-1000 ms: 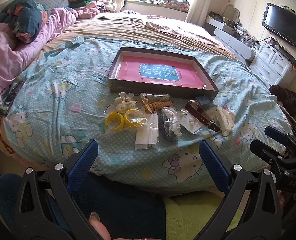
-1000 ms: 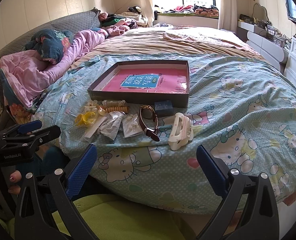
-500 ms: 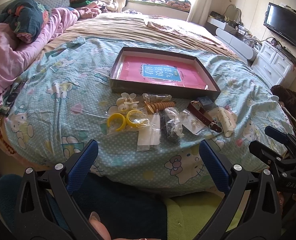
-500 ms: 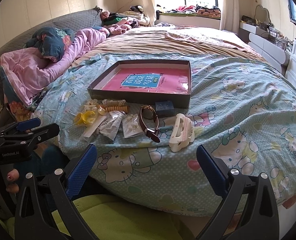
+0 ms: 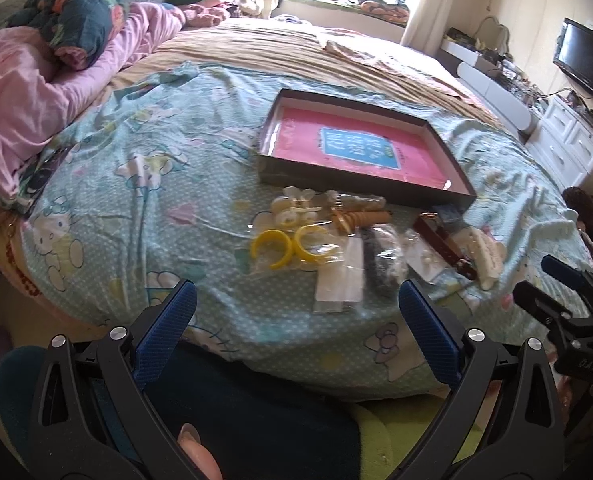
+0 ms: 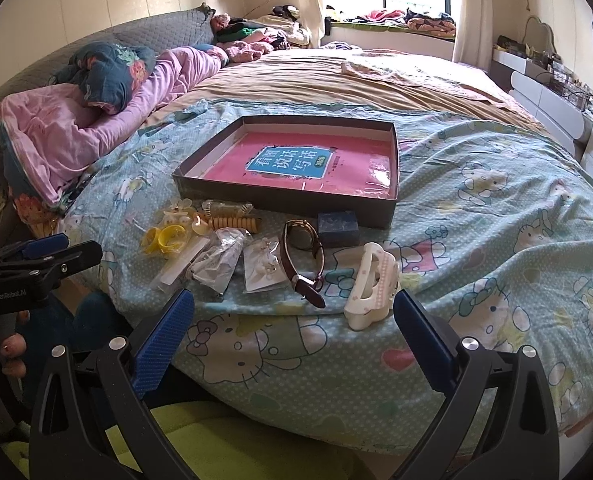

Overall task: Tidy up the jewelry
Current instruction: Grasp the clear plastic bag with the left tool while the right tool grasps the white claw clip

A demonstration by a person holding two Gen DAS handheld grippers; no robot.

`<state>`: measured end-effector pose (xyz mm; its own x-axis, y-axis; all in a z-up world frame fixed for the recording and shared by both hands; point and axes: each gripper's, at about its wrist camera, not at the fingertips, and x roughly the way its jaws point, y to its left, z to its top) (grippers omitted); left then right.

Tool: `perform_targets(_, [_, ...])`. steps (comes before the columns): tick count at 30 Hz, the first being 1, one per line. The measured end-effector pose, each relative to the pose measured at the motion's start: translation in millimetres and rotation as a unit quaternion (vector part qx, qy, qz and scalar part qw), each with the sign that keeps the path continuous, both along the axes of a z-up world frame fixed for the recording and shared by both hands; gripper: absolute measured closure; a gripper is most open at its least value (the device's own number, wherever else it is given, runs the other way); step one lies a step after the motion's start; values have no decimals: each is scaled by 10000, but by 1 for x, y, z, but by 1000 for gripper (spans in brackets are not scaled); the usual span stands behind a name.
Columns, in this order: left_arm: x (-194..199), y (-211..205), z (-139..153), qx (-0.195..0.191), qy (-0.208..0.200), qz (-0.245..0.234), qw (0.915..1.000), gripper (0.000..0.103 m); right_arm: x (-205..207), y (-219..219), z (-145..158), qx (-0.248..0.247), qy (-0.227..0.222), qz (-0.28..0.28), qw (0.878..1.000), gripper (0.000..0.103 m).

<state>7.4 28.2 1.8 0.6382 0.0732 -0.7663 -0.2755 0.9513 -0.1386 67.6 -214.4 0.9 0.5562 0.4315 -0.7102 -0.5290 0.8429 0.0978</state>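
While both hand-held grippers, left (image 5: 296,314) and right (image 6: 294,312), hang released and empty, the jewelry (image 6: 302,258) on the bed (image 6: 496,216) waits for a first grasp into the box (image 6: 288,194).

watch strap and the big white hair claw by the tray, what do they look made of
Watch strap: probably leather or a faux version, dark brown with a soft sheen, curling limply on the bedspread.
White hair claw: looks like rigid moulded plastic, glossy cream, with pale pink dotted trim; it keeps its shape.

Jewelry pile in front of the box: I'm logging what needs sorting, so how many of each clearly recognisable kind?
Yellow bangles: 2
Brown-strap watch: 1
White hair claw: 1
Small blue box: 1
Orange spiral hair tie: 1
Total: 6; bagged items unclear.
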Motion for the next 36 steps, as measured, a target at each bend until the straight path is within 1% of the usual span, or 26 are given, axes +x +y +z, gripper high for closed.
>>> perform_targets(6, [9,4,-16,-77,259,-41,9996,8,17,0,-4,40,67,7,10000,4])
perform_targets(9, [16,2,-25,-133,389,-146,9990,8,29,-4,-8,59,136,-68,9999,4])
perform_targets(14, [32,-1,-46,-214,657,-323,9971,8,47,-15,-18,59,282,-296,9991,4])
perform_targets(19, [44,-2,-61,-237,886,-407,9950,8,63,-29,-34,34,502,-517,9974,4])
perform_targets(24, [50,-6,-68,-274,964,-532,9935,8,70,-35,-46,5,598,-591,9965,4])
perform_targets(27, [54,-11,-69,-189,966,-592,9934,10,72,-37,-50,32,617,-604,9963,4])
perform_targets(29, [57,-13,-69,-151,964,-641,9932,21,75,-38,-53,34,642,-618,9960,4])
perform_targets(30, [59,-15,-70,-136,972,-678,9929,22,76,-38,-55,41,661,-619,9959,5])
perform_targets(31, [61,-16,-71,-128,992,-722,9924,26,78,-38,-56,44,678,-626,9957,5])
perform_targets(32, [63,-17,-71,-128,1000,-739,9922,32,80,-39,-58,54,710,-644,9954,7])
perform_targets(33, [64,-18,-73,-134,1009,-779,9918,34,82,-39,-61,64,763,-645,9950,14])
perform_targets(34, [66,-19,-73,-140,1010,-800,9916,39,84,-39,-63,65,804,-634,9947,18])
perform_targets(35, [67,-19,-74,-135,1016,-816,9914,43,86,-38,-66,54,849,-631,9944,22])
perform_targets(36, [68,-20,-74,-116,1011,-823,9914,45,88,-38,-70,63,911,-622,9939,24])
